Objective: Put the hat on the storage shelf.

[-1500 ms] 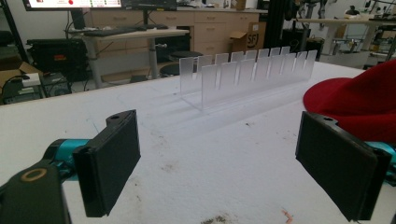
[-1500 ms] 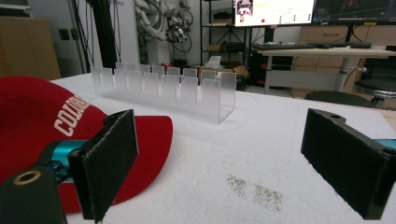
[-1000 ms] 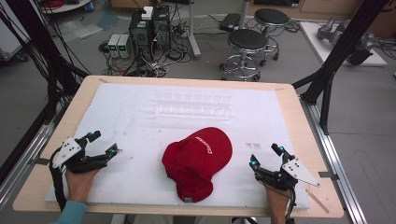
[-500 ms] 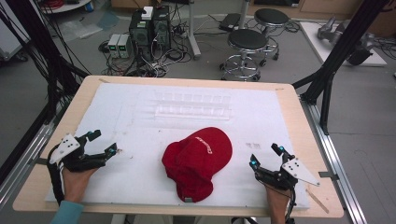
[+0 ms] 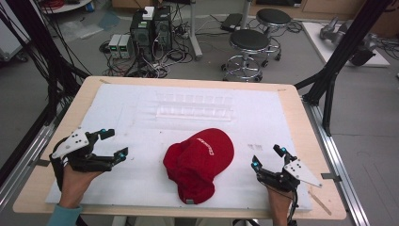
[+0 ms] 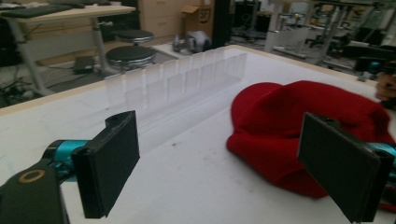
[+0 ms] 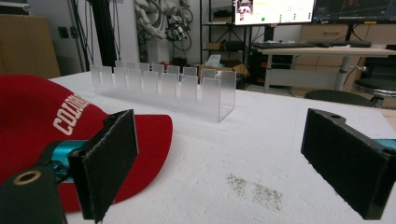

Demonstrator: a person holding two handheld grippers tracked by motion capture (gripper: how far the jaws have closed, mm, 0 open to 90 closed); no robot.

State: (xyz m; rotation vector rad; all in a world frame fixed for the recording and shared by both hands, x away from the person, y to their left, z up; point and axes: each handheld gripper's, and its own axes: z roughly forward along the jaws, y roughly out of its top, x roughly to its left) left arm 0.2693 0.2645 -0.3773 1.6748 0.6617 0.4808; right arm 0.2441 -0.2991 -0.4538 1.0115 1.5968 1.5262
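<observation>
Left tool (image 5: 114, 144) and right tool (image 5: 268, 157) jaws apart, clear slotted rack (image 5: 194, 107) holding nothing, red cap (image 5: 199, 162)

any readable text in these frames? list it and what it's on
"COLO…" in white block capitals on the red cap, right gripper view; the rest is cut off by the near jaw.
The same white lettering on the cap in the high view: too small to read.
Monitor screens behind the table: too blurred to read.
Clear slotted rack: no text.
</observation>
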